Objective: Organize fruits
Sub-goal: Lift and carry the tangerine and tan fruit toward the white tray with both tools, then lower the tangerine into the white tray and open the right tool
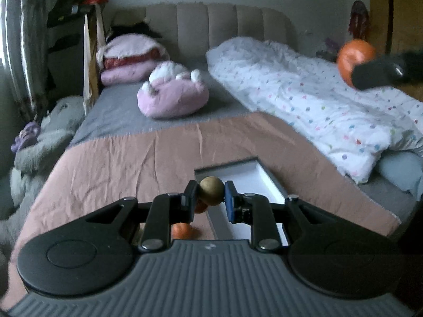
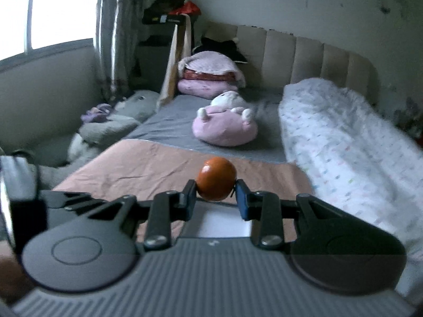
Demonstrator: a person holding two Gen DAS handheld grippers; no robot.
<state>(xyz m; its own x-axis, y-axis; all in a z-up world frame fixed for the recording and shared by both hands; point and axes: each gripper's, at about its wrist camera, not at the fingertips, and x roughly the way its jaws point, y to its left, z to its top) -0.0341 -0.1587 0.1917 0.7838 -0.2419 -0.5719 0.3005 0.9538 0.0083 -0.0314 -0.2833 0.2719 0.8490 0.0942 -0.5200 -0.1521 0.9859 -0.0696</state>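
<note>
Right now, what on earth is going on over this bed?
A person is sorting fruit with a claw in each hand. The left claw grips a small brown fruit above a white box on the pink bedspread. The right claw holds an orange in the air. More orange fruit lies beside the box.

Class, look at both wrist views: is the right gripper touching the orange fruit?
Touching. The right wrist view shows the right gripper shut on the orange fruit, with a finger pressed against each side and no gap.
</note>
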